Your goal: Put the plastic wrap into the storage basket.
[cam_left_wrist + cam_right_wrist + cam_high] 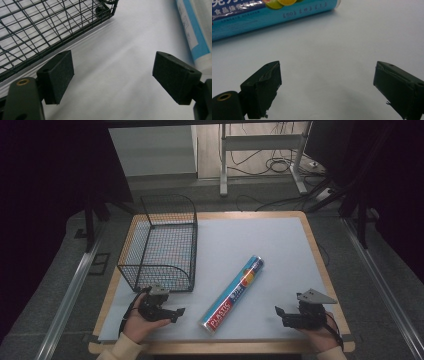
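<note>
With both grippers' fingers spread and empty, the right gripper (pixel 280 313) should close squarely across the middle of the plastic wrap roll (pixel 234 293), which lies diagonally on the bench (pixel 260 240) beside the wire basket (pixel 162 242), keeping it level.

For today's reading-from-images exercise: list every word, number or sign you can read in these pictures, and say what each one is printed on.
"PLASTIC" on the near end of the plastic wrap roll, in the high view.
"{50} {30} {1}" or similar, in bracketed figures on the roll's blue band in the right gripper view; digits uncertain.
Chinese characters beside them, roughly "食品级保鲜": blurred, not sure.
Small print on the roll in the left gripper view: unreadable.
Wire basket and tongs: no text.
</note>
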